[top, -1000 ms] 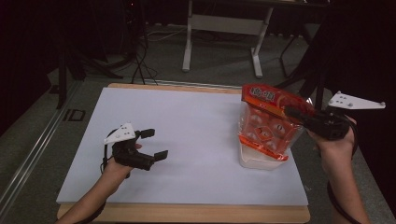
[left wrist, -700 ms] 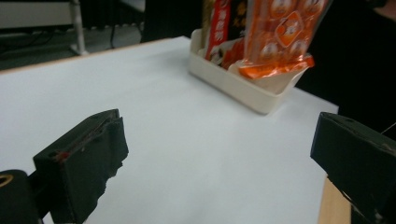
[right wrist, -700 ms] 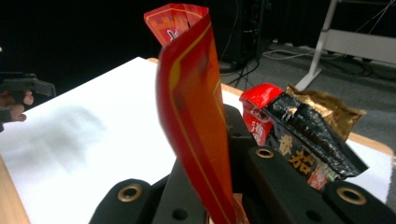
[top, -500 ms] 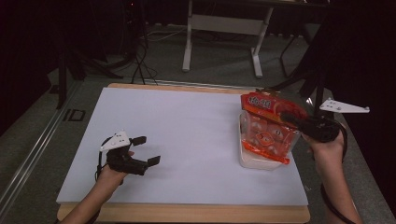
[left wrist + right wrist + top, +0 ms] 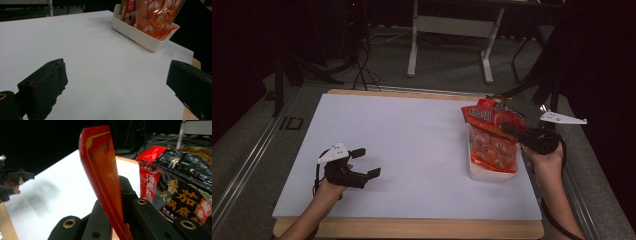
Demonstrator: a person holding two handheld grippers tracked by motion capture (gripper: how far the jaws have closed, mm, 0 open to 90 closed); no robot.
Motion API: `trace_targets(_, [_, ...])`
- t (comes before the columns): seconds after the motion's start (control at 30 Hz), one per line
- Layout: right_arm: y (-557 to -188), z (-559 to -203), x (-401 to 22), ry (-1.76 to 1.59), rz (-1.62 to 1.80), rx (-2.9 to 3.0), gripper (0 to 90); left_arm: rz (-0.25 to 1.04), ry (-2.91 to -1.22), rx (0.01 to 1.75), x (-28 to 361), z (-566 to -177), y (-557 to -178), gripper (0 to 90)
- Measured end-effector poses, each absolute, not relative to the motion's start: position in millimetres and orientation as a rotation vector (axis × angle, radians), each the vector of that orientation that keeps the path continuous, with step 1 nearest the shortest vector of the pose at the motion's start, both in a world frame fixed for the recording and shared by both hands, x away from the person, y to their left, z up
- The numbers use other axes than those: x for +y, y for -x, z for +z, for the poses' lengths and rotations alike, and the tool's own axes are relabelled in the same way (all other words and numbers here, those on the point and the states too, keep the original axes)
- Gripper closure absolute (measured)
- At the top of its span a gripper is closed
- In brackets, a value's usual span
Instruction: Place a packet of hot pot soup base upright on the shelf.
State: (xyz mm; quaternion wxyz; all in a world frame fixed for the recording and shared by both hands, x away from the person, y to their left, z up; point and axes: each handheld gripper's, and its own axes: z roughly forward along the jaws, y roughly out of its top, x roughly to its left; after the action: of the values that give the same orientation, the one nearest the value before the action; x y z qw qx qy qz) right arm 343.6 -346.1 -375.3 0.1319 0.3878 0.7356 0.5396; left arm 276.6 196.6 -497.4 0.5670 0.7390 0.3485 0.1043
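Orange and red, the snack bag (image 5: 493,135) stands upright in the white tray (image 5: 492,172), its long axis running up from the tray floor. From above, the right tongs (image 5: 507,129) are clamped on the bag's upper edge; the right gripper view shows that edge (image 5: 103,182) pinched thin between the jaws, with a black and red packet (image 5: 180,185) beside it in the tray. Far across the worktop (image 5: 412,145) from the tray, the left tongs (image 5: 366,163) stand apart, holding nothing. In the left gripper view the bag's top is cut off.
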Motion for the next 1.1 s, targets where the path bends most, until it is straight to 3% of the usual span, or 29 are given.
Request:
trace_targets(0.33, [-341,-408,-365,-1.194,1.590,2.077,90.0,0.230,-1.735,0.828,196,-503,-278,2.5])
trace_targets(0.6, [-337,-413,-381,-1.252,1.540,2.042,88.7,0.223,-1.742,0.822,194,-505,-280,2.5])
trace_targets(0.8, [-336,-402,-377,-1.248,1.484,2.039,79.5,0.229,-1.739,0.826,195,-506,-280,2.5])
trace_targets(0.93, [-334,-388,-376,-1.219,1.505,2.002,65.9,0.225,-1.734,0.827,195,-506,-280,2.5])
trace_targets(1.1, [-331,-365,-369,-1.150,1.491,1.969,57.1,0.226,-1.731,0.818,195,-506,-279,2.5])
